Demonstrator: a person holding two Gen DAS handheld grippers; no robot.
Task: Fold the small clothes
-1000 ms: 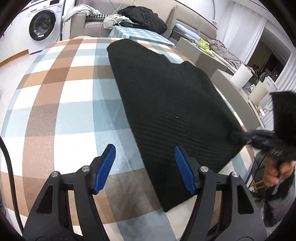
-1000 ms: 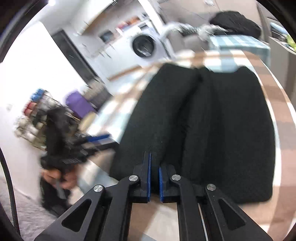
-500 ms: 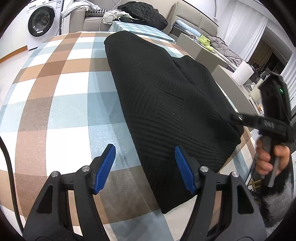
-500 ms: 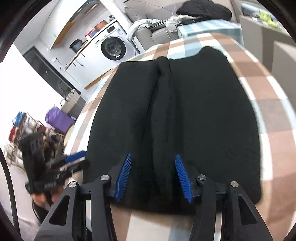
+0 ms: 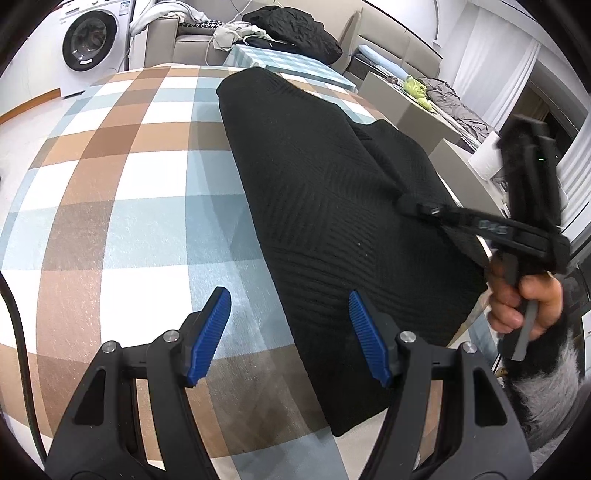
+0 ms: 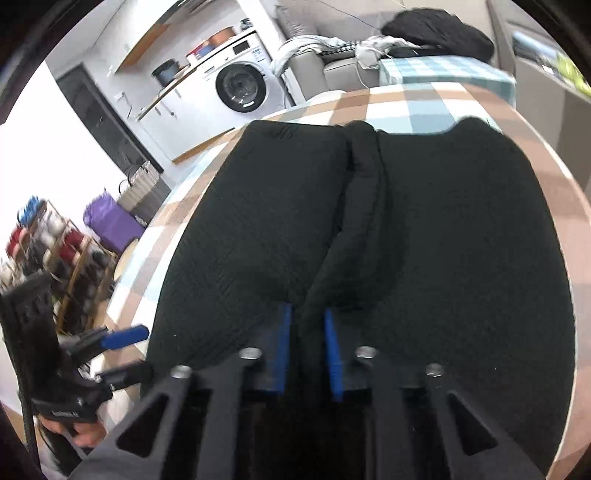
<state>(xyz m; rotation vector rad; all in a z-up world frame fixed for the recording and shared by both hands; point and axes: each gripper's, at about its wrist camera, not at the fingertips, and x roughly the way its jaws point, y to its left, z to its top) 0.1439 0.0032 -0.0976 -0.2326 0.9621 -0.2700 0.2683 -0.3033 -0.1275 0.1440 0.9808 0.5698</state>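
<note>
A black knit garment point(image 5: 332, 206) lies folded lengthwise on the checked tablecloth point(image 5: 122, 206). In the right wrist view the garment point(image 6: 461, 240) shows a raised ridge down its middle. My right gripper point(image 6: 306, 332) is shut on that ridge at the garment's near edge. In the left wrist view the right gripper point(image 5: 424, 210) grips the fold at the garment's right side. My left gripper point(image 5: 290, 332) is open and empty, low over the table at the garment's near left edge. It also shows in the right wrist view point(image 6: 122, 350).
A washing machine point(image 5: 88, 40) stands at the back left. A sofa with piled clothes point(image 5: 288, 29) lies behind the table. A shelf rack point(image 6: 44, 251) and a purple bag point(image 6: 110, 221) stand on the floor. The table edge runs on the right.
My right gripper opened half a second ago, moved forward over the middle ridge and closed on it. My left gripper stayed open and shifted slightly.
</note>
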